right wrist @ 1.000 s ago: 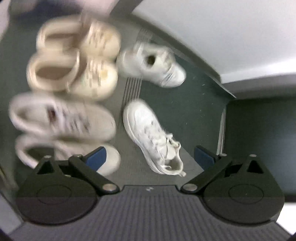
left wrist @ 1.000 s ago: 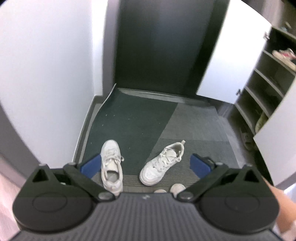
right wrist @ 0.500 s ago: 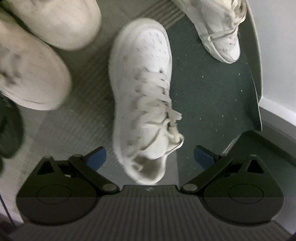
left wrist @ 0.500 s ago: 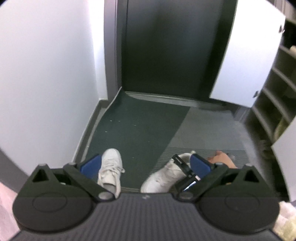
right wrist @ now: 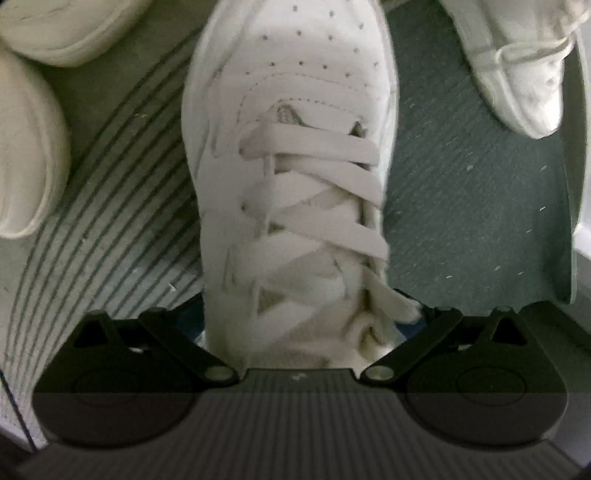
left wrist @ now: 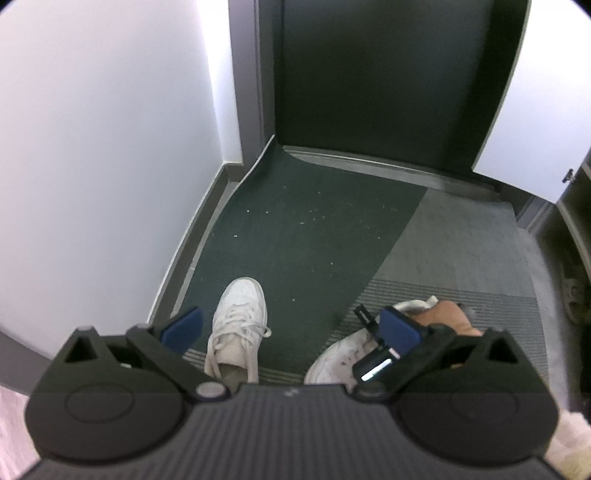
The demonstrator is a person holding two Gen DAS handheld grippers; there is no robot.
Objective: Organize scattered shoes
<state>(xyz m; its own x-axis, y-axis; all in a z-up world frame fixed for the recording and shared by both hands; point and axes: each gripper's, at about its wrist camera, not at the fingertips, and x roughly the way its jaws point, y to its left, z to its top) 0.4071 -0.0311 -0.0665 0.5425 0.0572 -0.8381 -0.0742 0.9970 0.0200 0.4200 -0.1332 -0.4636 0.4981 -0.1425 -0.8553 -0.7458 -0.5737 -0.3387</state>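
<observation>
The right gripper (right wrist: 306, 332) is straddling the heel end of a white leather laced sneaker (right wrist: 291, 155) lying on the dark green doormat (right wrist: 476, 221). Its jaws are flanking the collar; whether they are clamping, I cannot tell. The left gripper (left wrist: 291, 332) is hovering with jaws apart. A shallow grip on the soft collar risks the sneaker slipping or tipping.

A white wall (left wrist: 110, 147) meets a dark door (left wrist: 388, 74); dark green floor mat (left wrist: 303, 229) (speckled), grey ribbed carpet (left wrist: 461, 251) beside it.

White lace-up leather sneakers: two are seen on the floor, one (left wrist: 240, 325) at the left, one (right wrist: 295, 177) between the right fingers.
Cream rounded shoe toes: two (right wrist: 59, 29) (right wrist: 26, 162) are counted at the left edge of the right wrist view.
Dark green floor mats: one (left wrist: 295, 229).
</observation>
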